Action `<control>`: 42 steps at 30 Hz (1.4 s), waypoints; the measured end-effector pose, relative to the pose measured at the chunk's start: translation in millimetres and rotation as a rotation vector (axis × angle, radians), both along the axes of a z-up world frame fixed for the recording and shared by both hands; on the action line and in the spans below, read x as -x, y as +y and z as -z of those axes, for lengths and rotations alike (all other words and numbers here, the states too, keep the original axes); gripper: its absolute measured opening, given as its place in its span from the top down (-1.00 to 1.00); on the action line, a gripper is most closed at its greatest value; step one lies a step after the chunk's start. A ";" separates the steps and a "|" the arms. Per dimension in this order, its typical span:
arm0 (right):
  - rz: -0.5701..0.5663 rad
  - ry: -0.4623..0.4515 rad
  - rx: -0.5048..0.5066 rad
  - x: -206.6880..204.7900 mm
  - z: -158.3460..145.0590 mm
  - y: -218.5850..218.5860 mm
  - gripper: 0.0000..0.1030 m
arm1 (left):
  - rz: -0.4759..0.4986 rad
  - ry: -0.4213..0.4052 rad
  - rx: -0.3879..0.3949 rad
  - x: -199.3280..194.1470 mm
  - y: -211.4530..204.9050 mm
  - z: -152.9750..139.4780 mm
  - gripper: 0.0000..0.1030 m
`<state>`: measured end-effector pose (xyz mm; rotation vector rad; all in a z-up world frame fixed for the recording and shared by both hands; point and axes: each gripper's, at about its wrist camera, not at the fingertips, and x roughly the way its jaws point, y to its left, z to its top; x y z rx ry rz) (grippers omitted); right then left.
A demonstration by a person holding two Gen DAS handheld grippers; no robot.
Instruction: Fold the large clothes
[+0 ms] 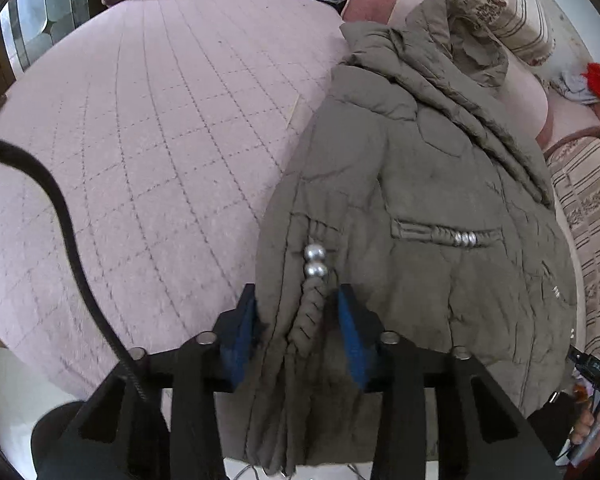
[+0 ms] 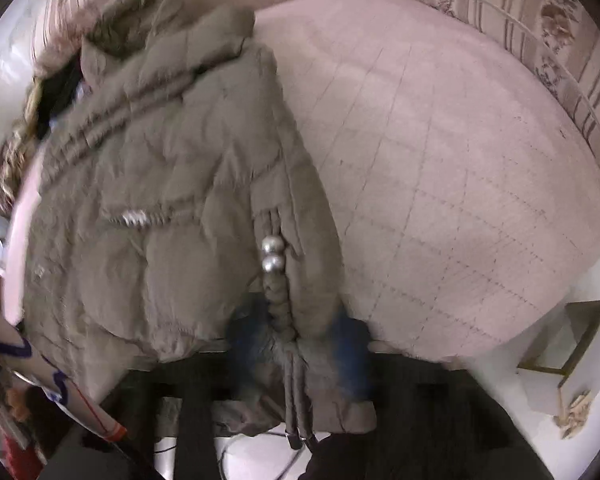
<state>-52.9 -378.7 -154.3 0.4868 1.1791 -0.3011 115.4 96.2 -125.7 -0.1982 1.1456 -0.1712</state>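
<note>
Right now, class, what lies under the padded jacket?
The pink quilted bedcover runs under the padded jacket; whatever else lies beneath is hidden.

No legible brand, label or sign on jacket [image 1: 440, 208] or quilted bedcover [image 1: 160, 140]. Small black part [image 1: 598, 368] at right edge of left wrist view carries tiny pale marking, too small and blurred to read. White box [image 2: 28, 364] at lower left of right wrist view shows purple and red print, blurred, unreadable.
</note>
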 end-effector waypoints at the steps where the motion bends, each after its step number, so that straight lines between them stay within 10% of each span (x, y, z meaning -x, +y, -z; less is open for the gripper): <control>1: -0.003 0.004 0.029 -1.8 0.4 1.6 0.49 | -0.002 -0.004 -0.013 5.7 -3.7 -1.4 0.31; 11: 0.062 0.006 0.068 2.4 -8.1 -8.7 0.31 | -0.020 -0.034 -0.094 29.1 -1.6 -20.4 0.27; 24: -0.070 -0.222 0.216 -22.9 -105.9 60.0 -0.14 | -0.128 -0.118 -0.211 7.7 35.3 -57.8 0.08; 42: -0.256 -0.271 0.197 -131.9 -139.9 138.7 -0.28 | 0.071 -0.175 -0.280 -51.9 -70.8 -72.1 -0.23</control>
